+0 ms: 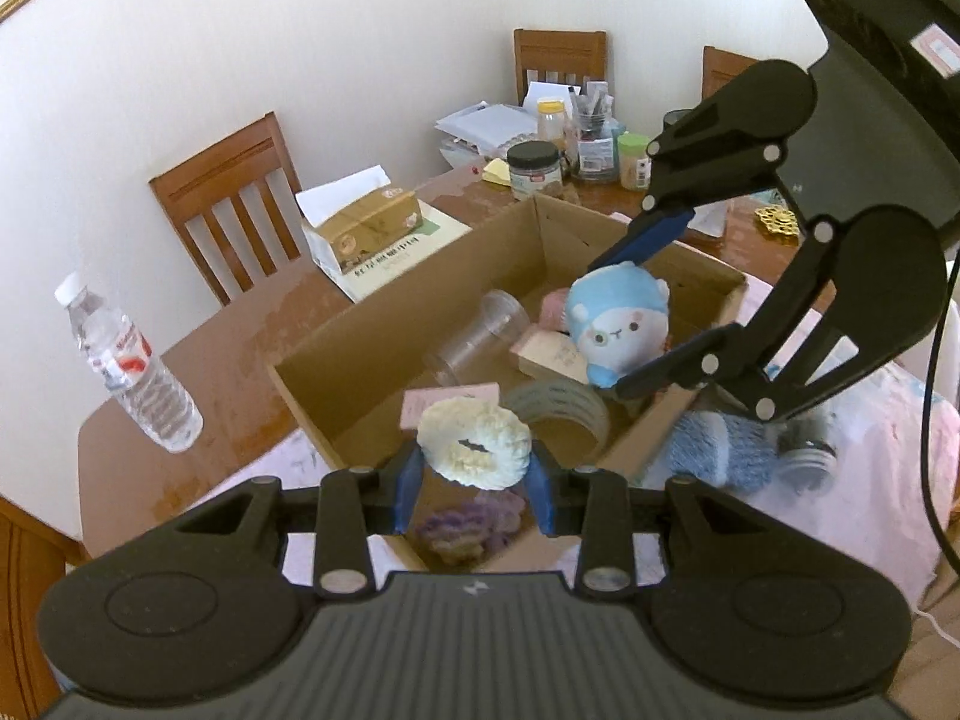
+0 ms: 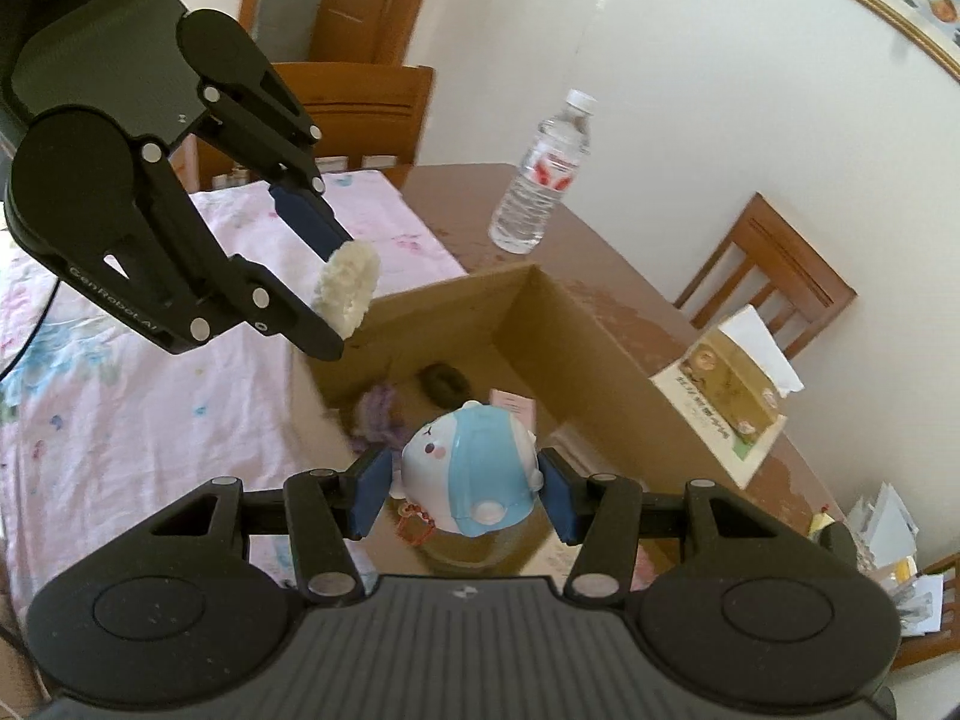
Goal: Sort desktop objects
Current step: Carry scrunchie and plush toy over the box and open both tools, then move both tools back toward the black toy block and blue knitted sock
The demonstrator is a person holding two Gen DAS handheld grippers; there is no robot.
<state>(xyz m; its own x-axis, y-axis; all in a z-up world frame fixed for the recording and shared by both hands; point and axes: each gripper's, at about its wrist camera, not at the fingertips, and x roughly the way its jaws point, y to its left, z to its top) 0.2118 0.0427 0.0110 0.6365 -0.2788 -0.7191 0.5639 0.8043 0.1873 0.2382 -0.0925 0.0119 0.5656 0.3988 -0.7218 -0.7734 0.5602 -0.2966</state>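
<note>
Cream fluffy scrunchie (image 1: 474, 450) sits clamped between my left gripper (image 1: 474, 489) jaws; my right gripper (image 2: 462, 489) jaws clamp the blue plush toy (image 2: 471, 477) above the cardboard box (image 1: 360, 336).

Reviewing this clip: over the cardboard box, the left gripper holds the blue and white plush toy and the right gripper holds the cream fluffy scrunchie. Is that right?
Not quite: the items are swapped. The left wrist view shows the left gripper shut on the cream fluffy scrunchie, and the right wrist view shows the right gripper shut on the blue and white plush toy. Both are over the cardboard box.
</note>
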